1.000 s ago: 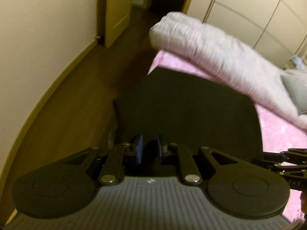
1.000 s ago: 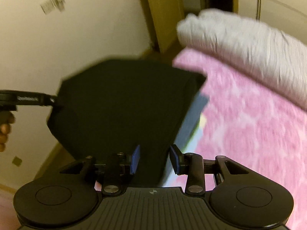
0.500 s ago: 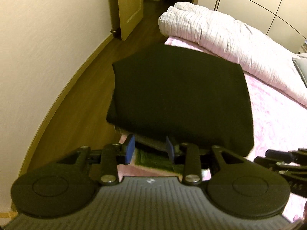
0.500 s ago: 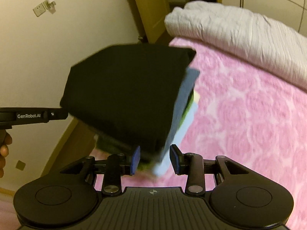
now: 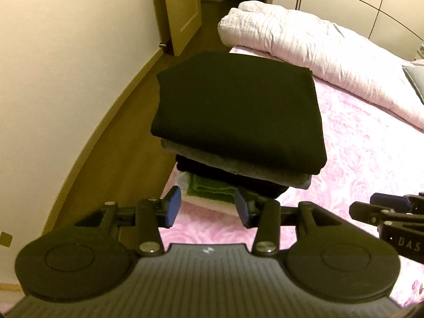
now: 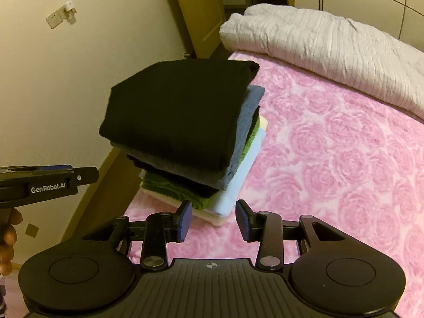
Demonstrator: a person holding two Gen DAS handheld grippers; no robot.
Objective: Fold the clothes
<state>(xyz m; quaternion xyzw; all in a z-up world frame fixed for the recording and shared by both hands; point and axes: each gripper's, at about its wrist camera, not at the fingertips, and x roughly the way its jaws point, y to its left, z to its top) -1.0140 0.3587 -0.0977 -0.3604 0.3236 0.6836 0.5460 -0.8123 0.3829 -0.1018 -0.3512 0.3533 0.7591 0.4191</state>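
Observation:
A folded black garment (image 5: 238, 111) lies on top of a stack of folded clothes (image 5: 212, 188) at the corner of the pink bed (image 5: 357, 164). Below it are grey, black, green and white layers. The same black garment (image 6: 177, 114) and stack (image 6: 233, 182) show in the right wrist view. My left gripper (image 5: 208, 210) is open and empty, just short of the stack's near edge. My right gripper (image 6: 213, 221) is open and empty, close to the stack's near corner. The left gripper also shows at the left of the right wrist view (image 6: 50, 182).
A rolled white quilt (image 5: 318, 50) lies across the far side of the bed. A cream wall (image 5: 66, 79) and wooden floor (image 5: 119, 145) run along the left, with a wooden door (image 5: 180, 8) beyond. Wardrobe panels (image 5: 371, 5) stand behind the bed.
Both grippers have let go of the black garment, opened and pulled back. The garment now rests flat on the stack.

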